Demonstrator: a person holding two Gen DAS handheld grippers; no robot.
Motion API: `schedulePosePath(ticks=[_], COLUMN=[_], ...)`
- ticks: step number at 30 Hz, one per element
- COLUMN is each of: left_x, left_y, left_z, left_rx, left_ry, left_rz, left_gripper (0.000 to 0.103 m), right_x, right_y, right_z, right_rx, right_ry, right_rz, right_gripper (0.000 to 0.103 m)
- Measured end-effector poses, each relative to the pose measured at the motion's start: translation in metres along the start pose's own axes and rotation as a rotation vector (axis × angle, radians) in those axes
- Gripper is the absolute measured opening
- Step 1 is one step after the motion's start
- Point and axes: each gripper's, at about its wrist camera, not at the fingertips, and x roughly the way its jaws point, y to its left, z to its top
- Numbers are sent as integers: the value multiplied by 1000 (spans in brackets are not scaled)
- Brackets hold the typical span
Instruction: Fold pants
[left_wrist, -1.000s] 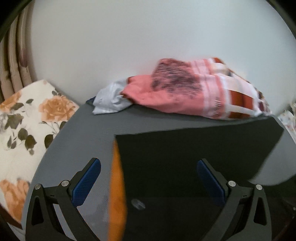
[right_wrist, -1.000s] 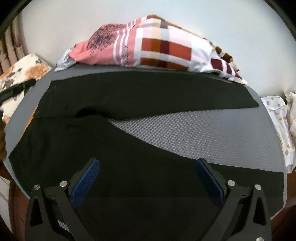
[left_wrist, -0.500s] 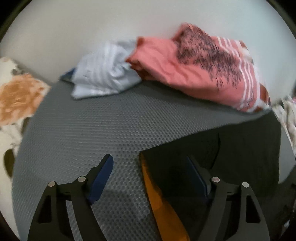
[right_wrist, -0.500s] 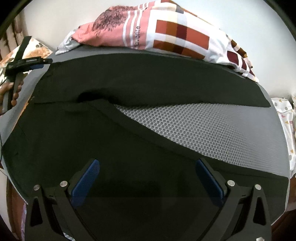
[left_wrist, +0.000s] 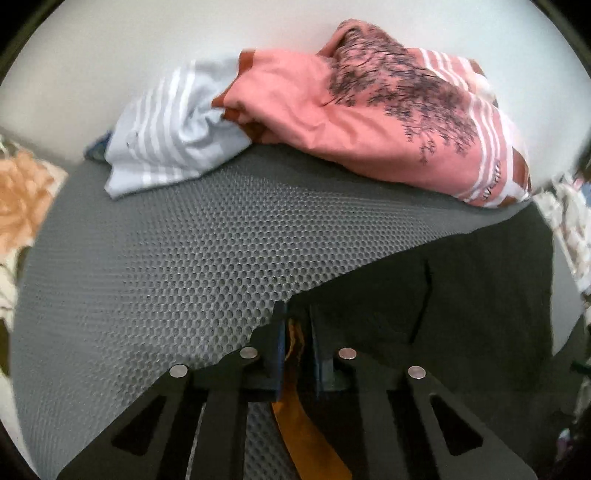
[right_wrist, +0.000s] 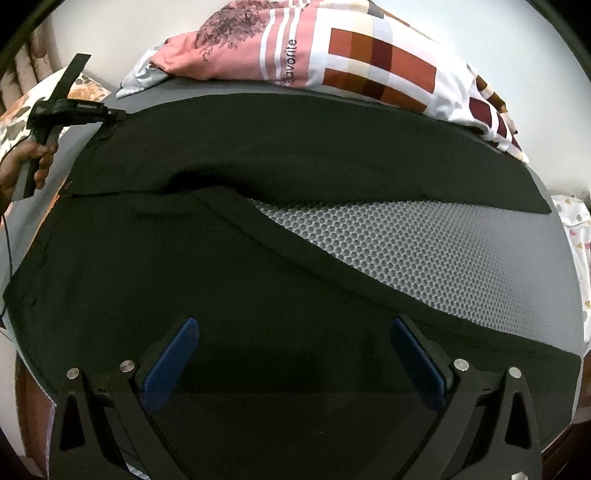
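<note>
Black pants (right_wrist: 258, 147) lie spread over the grey honeycomb mat (right_wrist: 443, 251), legs splayed to the right with mat showing between them. My left gripper (left_wrist: 297, 314) is at the far waistband corner (left_wrist: 480, 295). Its jaws are closing and pinch the black edge with its orange lining (left_wrist: 306, 435) between the pads. The right wrist view shows that gripper (right_wrist: 110, 114) at the pants' upper left, held by a hand (right_wrist: 22, 166). My right gripper (right_wrist: 295, 325) hovers open over the near pant leg, with nothing pressed between its blue pads (right_wrist: 173, 354).
A pile of clothes lies along the mat's far edge by the white wall: a pink printed garment (left_wrist: 369, 122), a pale blue striped one (left_wrist: 173, 125), a checked one (right_wrist: 388, 70). Floral fabric (left_wrist: 18, 192) lies left of the mat, patterned cloth (right_wrist: 576, 236) right of it.
My left gripper dropped onto the pants' waistband corner and its jaws came together on the edge with the orange lining. The right gripper sank slightly over the near leg and stayed open.
</note>
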Motion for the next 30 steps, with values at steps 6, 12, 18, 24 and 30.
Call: schedulePosePath(ticks=[6, 12, 18, 24, 30], left_x=[-53, -122, -178, -195, -194], left_y=[-26, -65, -106, -125, -132], left_z=[-22, -52, -98, -139, -162], left_rx=[-37, -35, -67, -152, -213], left_ry=[-159, -306, -395, -365, -309], left_rz=[5, 0, -44, -93, -112], left_gripper=[10, 10, 10, 10, 10], right_x=[-6, -10, 40, 105, 138], right_y=[-19, -43, -85, -112, -124], right_z=[14, 63, 124, 159, 178], right_rx=[61, 182, 497, 732, 748], right_ry=[-26, -85, -13, 101, 157], right_rz=[56, 329, 700, 852, 782], right_gripper=[102, 103, 103, 103, 10])
